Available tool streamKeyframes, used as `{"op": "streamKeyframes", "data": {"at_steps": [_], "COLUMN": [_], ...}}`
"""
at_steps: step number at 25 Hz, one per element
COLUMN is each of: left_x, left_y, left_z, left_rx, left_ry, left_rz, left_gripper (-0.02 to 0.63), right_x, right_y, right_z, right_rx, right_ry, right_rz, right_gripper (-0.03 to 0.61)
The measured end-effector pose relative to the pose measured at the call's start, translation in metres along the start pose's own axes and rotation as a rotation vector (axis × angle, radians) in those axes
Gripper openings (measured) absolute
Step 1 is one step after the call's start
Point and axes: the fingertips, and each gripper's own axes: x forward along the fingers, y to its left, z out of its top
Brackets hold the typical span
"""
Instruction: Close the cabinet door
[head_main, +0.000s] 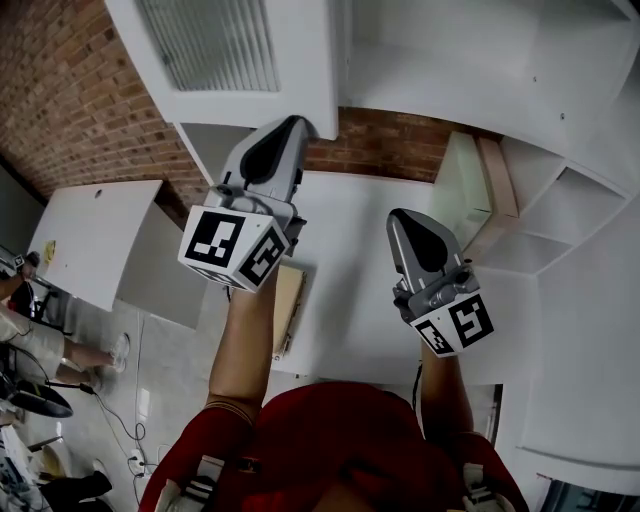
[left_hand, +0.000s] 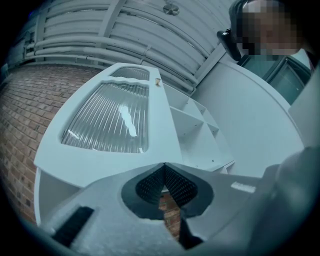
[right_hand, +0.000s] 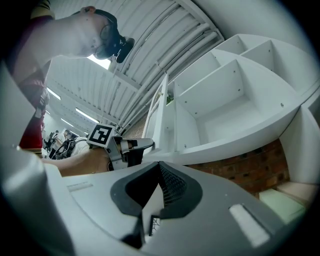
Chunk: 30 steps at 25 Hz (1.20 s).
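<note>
Now we push: left tongs (head_main: 299, 124) clenched, empty, tips seemingly against lower edge of cabinet door (head_main: 235, 60), swung open far left. Press steadily toward cabinet (head_main: 575, 200). Right tongs (head_main: 402, 222) clenched, empty.

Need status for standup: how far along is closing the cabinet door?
Done: nothing; the white cabinet door with ribbed glass pane stands wide open from the white shelved cabinet. In hand: left gripper, jaws together, tip by the door's edge. Left: swinging it shut.
</note>
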Motion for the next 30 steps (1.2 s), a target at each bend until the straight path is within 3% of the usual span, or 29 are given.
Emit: {"op": "streamKeyframes", "data": {"at_steps": [30], "left_x": [0.039], "left_y": [0.018], "left_z": [-0.019], "left_rx": [0.022], "left_ry": [0.023], "left_rz": [0.038], "left_gripper": [0.000], "right_x": [0.009], "right_y": [-0.024], "right_z": [-0.009], "right_rx": [0.023], "right_ry": [0.005], "right_rz": [-0.014], "right_gripper": [0.014]}}
